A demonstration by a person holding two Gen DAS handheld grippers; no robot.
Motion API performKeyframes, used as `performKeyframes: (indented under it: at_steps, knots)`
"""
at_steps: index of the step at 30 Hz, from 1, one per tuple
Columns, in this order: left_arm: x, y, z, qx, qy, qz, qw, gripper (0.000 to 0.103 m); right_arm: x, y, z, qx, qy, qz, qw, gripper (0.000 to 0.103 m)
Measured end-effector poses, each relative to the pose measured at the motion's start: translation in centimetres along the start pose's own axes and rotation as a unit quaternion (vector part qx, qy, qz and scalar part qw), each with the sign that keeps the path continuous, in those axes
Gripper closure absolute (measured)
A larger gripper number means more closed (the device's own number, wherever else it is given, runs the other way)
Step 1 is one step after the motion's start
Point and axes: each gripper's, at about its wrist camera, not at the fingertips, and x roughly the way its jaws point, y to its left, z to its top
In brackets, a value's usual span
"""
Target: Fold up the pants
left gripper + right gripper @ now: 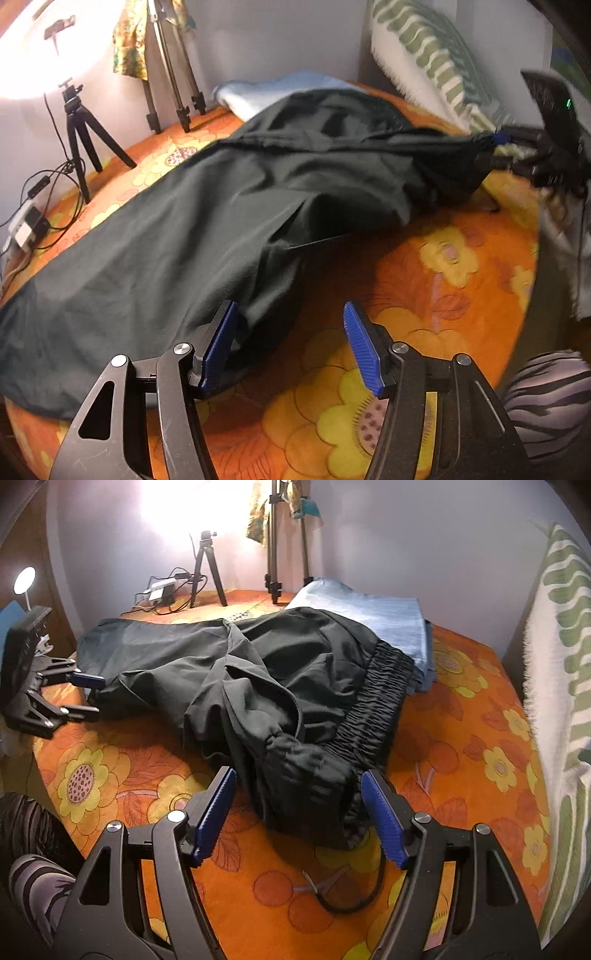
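The black pants lay crumpled across an orange floral bedspread, with the elastic waistband toward the right of the right wrist view and the legs extending away toward the far left. In the right wrist view, the right gripper stood with its jaws apart; a bunched corner of the waist end sat between the blue pads, and no pad was seen pressing on the cloth. A black drawstring trailed from that corner onto the bedspread just below the jaws. In the left wrist view, the left gripper also stood with its jaws apart near the leg edge of the pants; the left-hand pad lay against the fabric edge, while bare bedspread showed between the pads. A folded light-blue garment lay behind the pants, partly under the waist end. A green-and-white striped pillow stood at the right edge of the bed. A small black tripod with a bright lamp, and a taller tripod, stood at the far side against the wall.
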Motion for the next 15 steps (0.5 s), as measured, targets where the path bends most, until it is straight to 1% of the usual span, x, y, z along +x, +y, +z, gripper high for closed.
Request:
performKeyframes:
  at_steps: [1,2,3,4,5,6,9,10,11,12,15]
  knots:
    - [0.4,0.1,-0.1,-0.005,0.002,-0.001,1.0,0.044,0.2,-0.1,0.3,-0.003,0.003,0.002,1.0,0.054]
    - [0.8,0.2,-0.1,-0.009,0.004,-0.003,1.0,0.044,0.3,-0.2,0.6,-0.007,0.003,0.003,1.0,0.056]
    - [1.0,0.3,-0.1,-0.011,0.005,-0.003,0.9999,0.047,0.3,-0.2,1.0,-0.013,0.002,0.002,1.0,0.059]
    - [1.3,0.3,-0.2,-0.012,0.005,-0.004,0.9999,0.052,0.3,-0.3,1.5,-0.021,0.0,-0.003,1.0,0.061]
    - [1.5,0.4,-0.4,-0.012,0.006,-0.006,0.9999,0.066,0.3,-0.3,1.9,-0.029,-0.002,-0.012,1.0,0.064]
    - [1.6,0.4,-0.4,-0.013,0.007,-0.008,0.9999,0.076,0.1,-0.5,2.7,-0.04,-0.007,-0.028,0.999,0.065]
    - [1.7,0.5,-0.7,-0.015,0.004,-0.009,0.9998,0.088,-0.2,-1.6,4.9,-0.047,-0.021,-0.057,0.997,0.067]
    - [1.7,0.6,-0.7,-0.015,0.003,-0.008,0.9999,0.09,-0.2,-2.3,5.9,-0.046,-0.029,-0.075,0.996,0.069]
    - [1.7,0.7,-0.8,-0.017,0.002,-0.008,0.9998,0.091,-0.2,-2.9,6.6,-0.044,-0.034,-0.091,0.994,0.089]
    - [1.6,0.7,-0.8,-0.019,0.001,-0.011,0.9998,0.091,0.0,-3.9,7.7,-0.036,-0.038,-0.112,0.992,0.09]
    - [1.3,0.4,-1.0,-0.017,-0.003,-0.013,0.9998,0.092,1.0,-6.0,9.8,-0.015,-0.051,-0.134,0.99,0.091]
